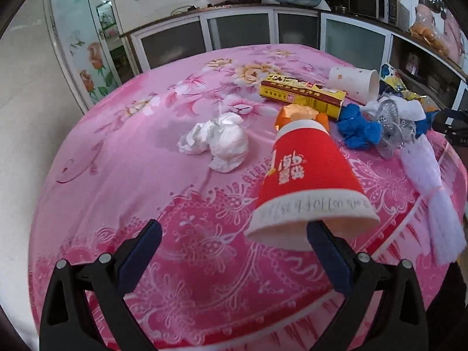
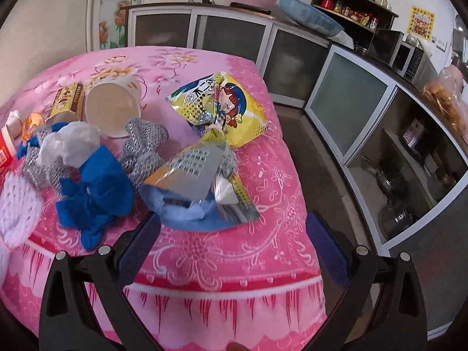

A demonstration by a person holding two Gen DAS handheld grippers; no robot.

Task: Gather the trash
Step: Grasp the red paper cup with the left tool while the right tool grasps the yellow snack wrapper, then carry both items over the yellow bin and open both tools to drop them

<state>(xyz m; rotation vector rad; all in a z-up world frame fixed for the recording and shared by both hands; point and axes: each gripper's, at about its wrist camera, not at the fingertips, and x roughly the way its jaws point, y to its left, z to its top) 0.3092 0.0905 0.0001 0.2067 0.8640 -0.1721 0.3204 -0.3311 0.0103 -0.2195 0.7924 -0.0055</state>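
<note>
Trash lies on a table with a pink floral cloth [image 1: 146,175]. In the left wrist view, a red paper cup [image 1: 307,172] lies on its side with its open rim near the right finger of my open left gripper [image 1: 234,248]. Behind it are a crumpled white tissue [image 1: 222,140], an orange wrapper [image 1: 298,114], a yellow box [image 1: 304,93], a white cup [image 1: 354,82] and a blue glove [image 1: 356,128]. My open right gripper [image 2: 232,239] hovers at the table edge before a silver snack wrapper [image 2: 199,175], a yellow snack bag [image 2: 225,105] and the blue glove [image 2: 96,196].
Silver mesh scrubbers [image 2: 146,143] and a white knitted cloth [image 2: 17,204] lie among the trash. Kitchen cabinets [image 2: 345,105] with glass doors run behind and to the right of the table. Pots [image 2: 395,216] stand on a low shelf. Bare floor [image 2: 316,158] lies between table and cabinets.
</note>
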